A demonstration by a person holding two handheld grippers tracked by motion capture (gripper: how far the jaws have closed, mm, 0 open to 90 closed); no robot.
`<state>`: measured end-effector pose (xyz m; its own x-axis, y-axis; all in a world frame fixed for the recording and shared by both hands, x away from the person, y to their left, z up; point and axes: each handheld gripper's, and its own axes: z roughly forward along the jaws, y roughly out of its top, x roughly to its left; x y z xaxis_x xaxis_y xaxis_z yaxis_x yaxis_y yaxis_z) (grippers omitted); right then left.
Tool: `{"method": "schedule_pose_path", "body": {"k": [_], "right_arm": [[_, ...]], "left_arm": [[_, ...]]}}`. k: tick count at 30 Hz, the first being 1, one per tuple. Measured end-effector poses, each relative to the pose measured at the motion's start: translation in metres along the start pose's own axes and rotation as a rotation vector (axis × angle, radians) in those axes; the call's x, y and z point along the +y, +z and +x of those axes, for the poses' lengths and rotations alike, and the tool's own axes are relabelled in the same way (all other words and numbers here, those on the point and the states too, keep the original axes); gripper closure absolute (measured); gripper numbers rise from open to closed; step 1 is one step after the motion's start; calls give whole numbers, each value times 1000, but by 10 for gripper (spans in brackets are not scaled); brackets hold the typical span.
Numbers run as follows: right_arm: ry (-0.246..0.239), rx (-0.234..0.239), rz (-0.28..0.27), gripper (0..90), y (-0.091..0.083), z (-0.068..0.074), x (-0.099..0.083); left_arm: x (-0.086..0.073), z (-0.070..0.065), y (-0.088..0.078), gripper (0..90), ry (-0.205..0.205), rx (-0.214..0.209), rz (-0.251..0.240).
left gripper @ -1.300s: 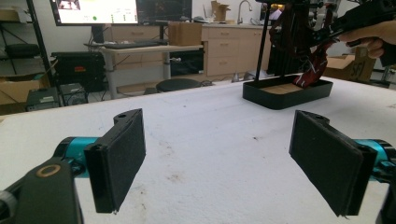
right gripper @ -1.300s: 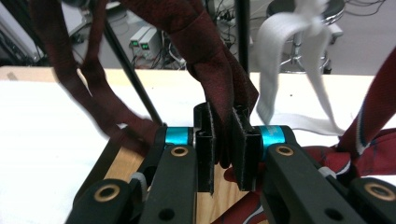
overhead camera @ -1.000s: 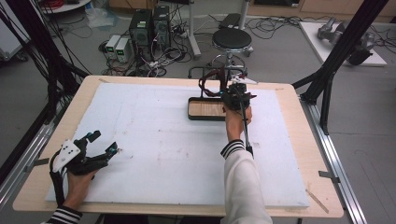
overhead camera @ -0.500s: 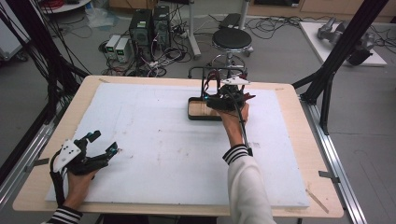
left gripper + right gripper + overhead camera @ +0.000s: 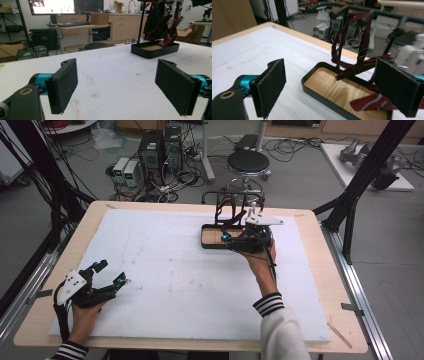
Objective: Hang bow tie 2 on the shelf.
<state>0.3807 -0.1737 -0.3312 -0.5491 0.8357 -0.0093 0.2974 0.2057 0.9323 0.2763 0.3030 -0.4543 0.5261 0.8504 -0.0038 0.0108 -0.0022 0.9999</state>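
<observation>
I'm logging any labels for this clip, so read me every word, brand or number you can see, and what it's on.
None can be read.
Monitor: text on screen, too small and blurred.
Cardboard box: dark marking, illegible.
Tray, red strap: no lettering visible.

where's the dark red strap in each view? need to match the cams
High view: dark red strap hangs on the black rack, centre top, over the tray.
Left gripper view: upper right, far across the table.
Right gripper view: centre to right, draped from the bar into the tray.
Shared landmark: the black wood-floored tray.
</observation>
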Motion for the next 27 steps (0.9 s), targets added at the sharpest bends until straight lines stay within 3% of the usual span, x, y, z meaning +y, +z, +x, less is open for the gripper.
{"method": "schedule_pose_path", "body": {"k": [3, 6, 7, 8, 13, 17, 18, 19, 21, 27], "right_arm": [[-6, -7, -27, 104, -14, 0, -3], [-6, -23, -81, 105, -40, 2, -16], [-6, -23, -81, 105, -40, 2, -16], [-12, -25, -101, 105, -52, 3, -25], [4, 12, -143, 105, -75, 3, -50], [-14, 2, -161, 105, -87, 3, -67], [-4, 6, -196, 105, -94, 1, -79], [-4, 6, -196, 105, -94, 1, -79], [16, -20, -255, 105, -104, -3, -96], [19, -97, -312, 105, -115, -5, -129]], "left_arm": [[0, 0, 0, 188, -4, -2, 0], [0, 0, 0, 188, -3, -2, -1], [0, 1, -1, 188, -2, -1, -1], [0, 0, -1, 187, -1, -1, -3], [0, 0, -2, 185, 3, 2, -14], [0, 0, -2, 185, 2, 1, -13], [0, 0, -2, 184, 2, 2, -13], [0, 0, -2, 184, 2, 2, -13], [-1, 0, -2, 183, 1, 3, -18], [-1, 0, -3, 179, 0, 5, -29]]}}
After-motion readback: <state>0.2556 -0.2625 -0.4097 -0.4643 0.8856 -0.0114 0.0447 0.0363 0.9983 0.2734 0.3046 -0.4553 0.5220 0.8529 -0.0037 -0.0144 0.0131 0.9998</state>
